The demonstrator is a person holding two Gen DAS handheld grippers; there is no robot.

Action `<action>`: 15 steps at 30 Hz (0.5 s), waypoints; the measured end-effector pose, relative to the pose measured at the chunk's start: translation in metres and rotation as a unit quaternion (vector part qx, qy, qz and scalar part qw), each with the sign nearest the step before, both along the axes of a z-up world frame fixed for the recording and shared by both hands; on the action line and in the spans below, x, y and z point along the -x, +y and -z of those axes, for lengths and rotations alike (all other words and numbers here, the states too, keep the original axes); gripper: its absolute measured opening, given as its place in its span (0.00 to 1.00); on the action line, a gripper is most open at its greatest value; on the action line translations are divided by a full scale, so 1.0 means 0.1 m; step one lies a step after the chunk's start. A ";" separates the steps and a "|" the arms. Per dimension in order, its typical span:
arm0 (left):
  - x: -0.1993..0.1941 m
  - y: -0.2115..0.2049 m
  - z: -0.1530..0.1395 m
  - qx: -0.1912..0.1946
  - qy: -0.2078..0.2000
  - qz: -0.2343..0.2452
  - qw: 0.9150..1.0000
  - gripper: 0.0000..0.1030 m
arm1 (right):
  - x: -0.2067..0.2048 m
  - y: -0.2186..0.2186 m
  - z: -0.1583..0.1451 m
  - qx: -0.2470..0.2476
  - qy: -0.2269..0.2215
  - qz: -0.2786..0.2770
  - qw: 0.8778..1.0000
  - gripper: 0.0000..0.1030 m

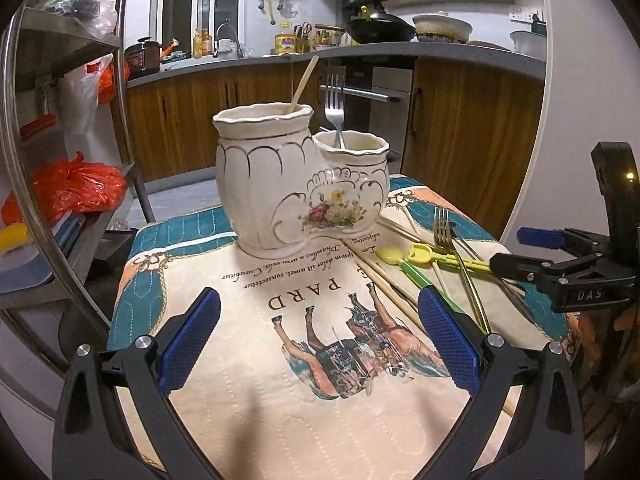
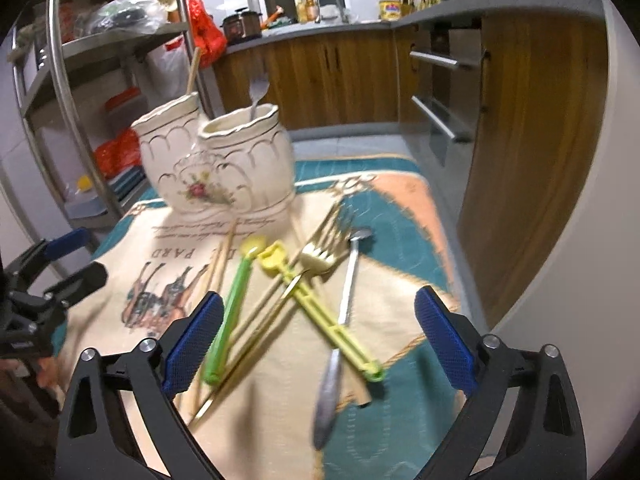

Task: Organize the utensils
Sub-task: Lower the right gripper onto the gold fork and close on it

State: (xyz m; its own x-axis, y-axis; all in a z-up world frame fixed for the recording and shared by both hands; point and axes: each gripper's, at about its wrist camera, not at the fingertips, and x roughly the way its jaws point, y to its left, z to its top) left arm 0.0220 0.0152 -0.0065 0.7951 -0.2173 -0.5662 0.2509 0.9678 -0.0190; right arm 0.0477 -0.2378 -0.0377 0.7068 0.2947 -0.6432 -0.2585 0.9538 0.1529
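Observation:
A white ceramic two-pot utensil holder (image 1: 304,184) stands on the printed cloth; it also shows in the right wrist view (image 2: 216,168). Its tall pot holds a chopstick (image 1: 305,80), its low pot a silver fork (image 1: 335,108). Loose utensils lie to its right: a gold fork (image 2: 320,258), a silver spoon (image 2: 340,320), a green-handled spoon with a yellow bowl (image 2: 230,312), a yellow plastic utensil (image 2: 316,304) and several chopsticks (image 2: 218,264). My left gripper (image 1: 320,340) is open and empty above the cloth. My right gripper (image 2: 320,340) is open above the loose utensils.
The cloth (image 1: 280,392) covers a small table. A metal shelf rack (image 1: 60,128) with orange bags stands at the left. Wooden kitchen cabinets (image 1: 472,140) and a countertop run behind. The right gripper shows at the right edge of the left wrist view (image 1: 560,264).

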 end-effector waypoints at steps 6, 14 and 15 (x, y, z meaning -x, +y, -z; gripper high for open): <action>0.00 0.00 0.05 -0.001 0.004 0.003 1.000 0.95 | -0.08 0.17 0.08 -0.003 0.039 0.003 0.999 0.50; 0.02 -0.03 0.08 0.000 0.006 0.006 1.000 0.95 | -0.09 0.33 0.10 0.005 0.054 -0.002 0.999 0.24; 0.03 -0.05 0.09 -0.003 0.006 0.008 1.000 0.95 | -0.08 0.34 0.10 0.003 0.053 -0.002 0.999 0.23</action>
State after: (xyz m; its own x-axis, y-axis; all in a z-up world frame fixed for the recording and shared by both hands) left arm 0.0193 0.0104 -0.0152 0.7849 -0.2264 -0.5768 0.2664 0.9637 -0.0158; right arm 0.0562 -0.2041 -0.0474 0.6334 0.2932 -0.7161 -0.2450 0.9538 0.1738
